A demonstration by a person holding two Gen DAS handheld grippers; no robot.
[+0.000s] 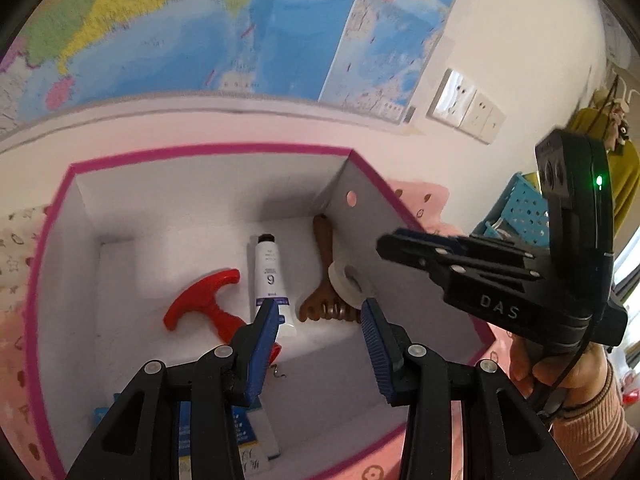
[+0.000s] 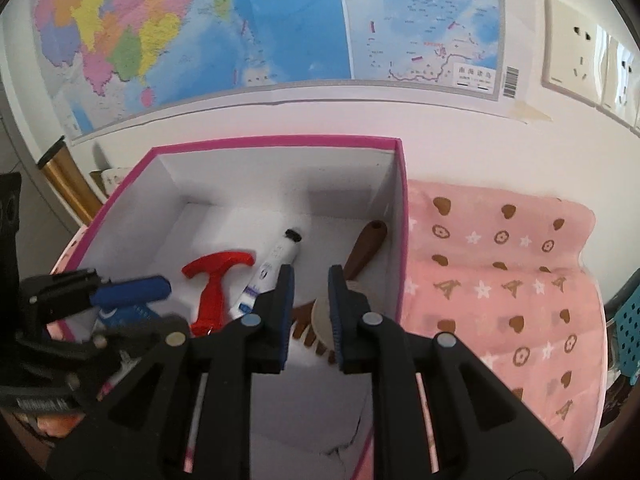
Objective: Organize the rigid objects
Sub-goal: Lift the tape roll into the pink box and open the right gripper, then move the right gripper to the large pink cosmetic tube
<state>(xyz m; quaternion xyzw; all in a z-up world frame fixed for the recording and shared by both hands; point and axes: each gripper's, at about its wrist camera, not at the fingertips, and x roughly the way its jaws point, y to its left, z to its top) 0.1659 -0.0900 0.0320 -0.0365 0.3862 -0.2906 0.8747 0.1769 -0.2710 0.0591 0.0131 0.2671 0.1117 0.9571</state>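
Beside the box, only rightward: pink cloth.

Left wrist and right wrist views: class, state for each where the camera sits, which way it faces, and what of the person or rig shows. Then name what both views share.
Left wrist: on the left gripper, facing down into the pink-rimmed box; the right gripper and a hand show.
Right wrist: on the right gripper, facing into the box from its right side; the left gripper shows.
Shared: red corkscrew, white tube, brown comb, wall map.
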